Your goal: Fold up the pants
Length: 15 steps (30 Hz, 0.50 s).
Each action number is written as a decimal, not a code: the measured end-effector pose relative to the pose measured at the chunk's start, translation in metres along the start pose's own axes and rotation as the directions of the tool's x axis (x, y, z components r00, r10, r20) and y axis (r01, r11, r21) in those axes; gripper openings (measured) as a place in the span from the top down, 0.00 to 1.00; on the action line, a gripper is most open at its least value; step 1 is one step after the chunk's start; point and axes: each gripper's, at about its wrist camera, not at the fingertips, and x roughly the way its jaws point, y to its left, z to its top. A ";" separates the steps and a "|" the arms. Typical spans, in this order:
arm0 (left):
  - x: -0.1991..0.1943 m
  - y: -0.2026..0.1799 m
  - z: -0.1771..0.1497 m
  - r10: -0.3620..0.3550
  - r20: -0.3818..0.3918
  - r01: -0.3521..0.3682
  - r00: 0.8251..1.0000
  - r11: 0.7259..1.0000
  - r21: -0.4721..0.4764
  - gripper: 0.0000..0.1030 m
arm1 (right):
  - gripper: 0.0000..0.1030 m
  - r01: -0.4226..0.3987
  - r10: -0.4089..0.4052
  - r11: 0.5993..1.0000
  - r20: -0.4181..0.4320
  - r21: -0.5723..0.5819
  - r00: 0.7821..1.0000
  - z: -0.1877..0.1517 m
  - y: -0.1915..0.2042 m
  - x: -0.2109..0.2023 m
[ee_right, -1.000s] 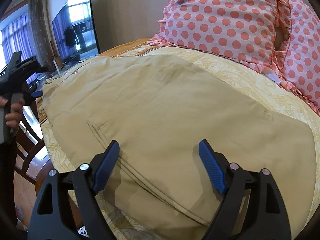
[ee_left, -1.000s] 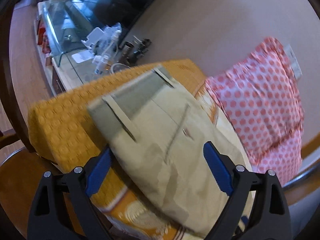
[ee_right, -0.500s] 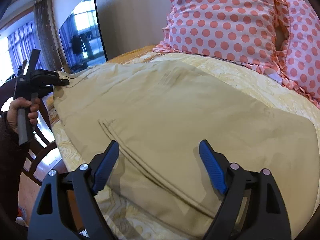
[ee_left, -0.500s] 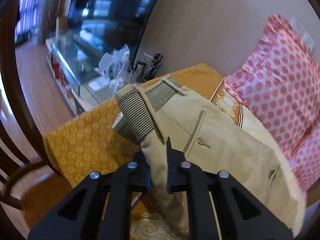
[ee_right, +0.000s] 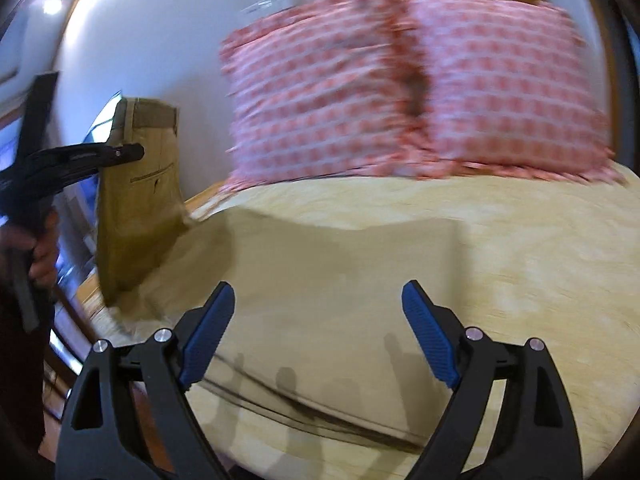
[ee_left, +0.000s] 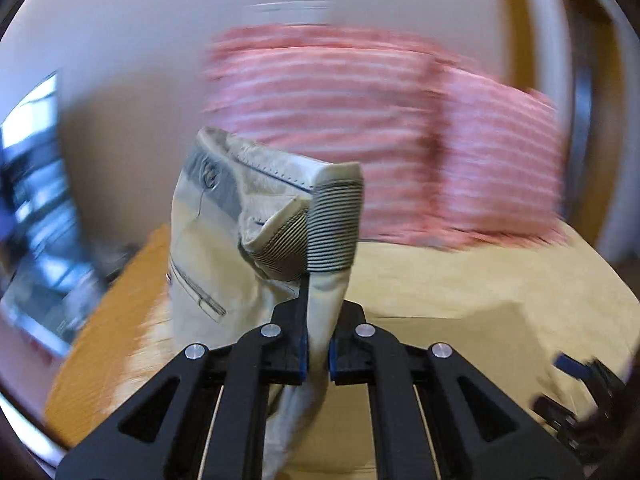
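Pinching the waistband end, the left gripper (ee_left: 318, 354) holds the khaki pants (ee_left: 224, 248) up off the bed (ee_right: 520, 240), w/ the rest draped flat across it below 2 pink pillows (ee_right: 400, 92). Right gripper (ee_right: 316, 336) hangs spread wide over the flat part, gripping nothing. Fabric looks light, soft & floppy, so prob. best grabbed at the stiffer waistband or hem; no containers seen.

pants (ee_left: 208, 248) khaki, striped waistband lining; pillows (ee_right: 400, 92) pink-dotted; bedspread (ee_right: 540, 240) yellow
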 end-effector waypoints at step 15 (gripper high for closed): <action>0.023 -0.152 -0.071 -0.137 -0.077 0.154 0.987 0.946 0.286 0.95 | 0.17 0.188 -0.187 0.961 -0.023 0.201 0.982 -0.028 -0.101 -0.036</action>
